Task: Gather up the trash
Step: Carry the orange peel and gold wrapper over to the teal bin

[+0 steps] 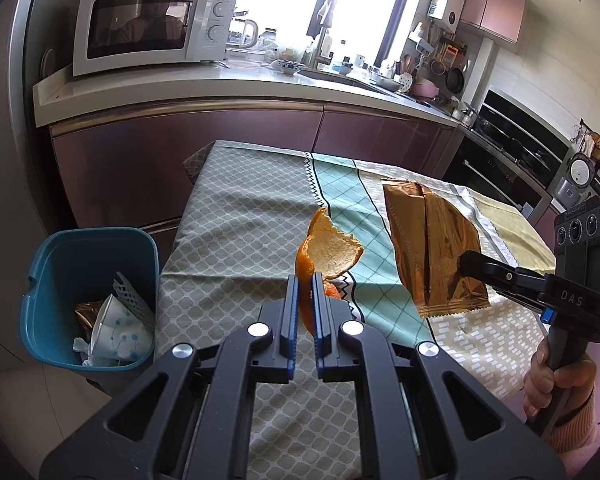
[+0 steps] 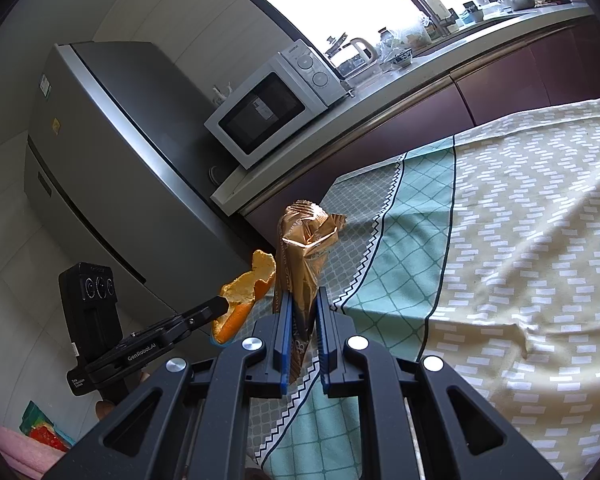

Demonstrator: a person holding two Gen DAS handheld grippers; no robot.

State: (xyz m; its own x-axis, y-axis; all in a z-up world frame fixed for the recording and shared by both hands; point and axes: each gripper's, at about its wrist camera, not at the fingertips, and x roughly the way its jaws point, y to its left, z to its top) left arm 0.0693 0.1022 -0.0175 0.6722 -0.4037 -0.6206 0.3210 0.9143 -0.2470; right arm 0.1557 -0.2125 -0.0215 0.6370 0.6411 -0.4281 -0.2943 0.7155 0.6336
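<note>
Jaws clamp orange peel point(image 1: 328, 252), wrapper point(image 1: 432, 248), bin point(image 1: 60, 264) beside table point(image 1: 236, 216)

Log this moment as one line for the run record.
left gripper: shut on orange peel | right gripper: shut on gold wrapper | both held above table | bin: left of table

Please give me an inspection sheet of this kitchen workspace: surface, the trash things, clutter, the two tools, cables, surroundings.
Surface: table under patterned tablecloth, wrinkled on the yellow side.
Job's things: orange peel and gold wrapper, both lifted off the cloth; blue bin beside the table already holds a paper cup and other scraps.
Clutter: nothing seen on the cloth.
Grippers: left tool shut on the orange peel; right tool shut on the gold wrapper.
Cables: nothing seen.
Surroundings: microwave on the counter, fridge, window.
</note>
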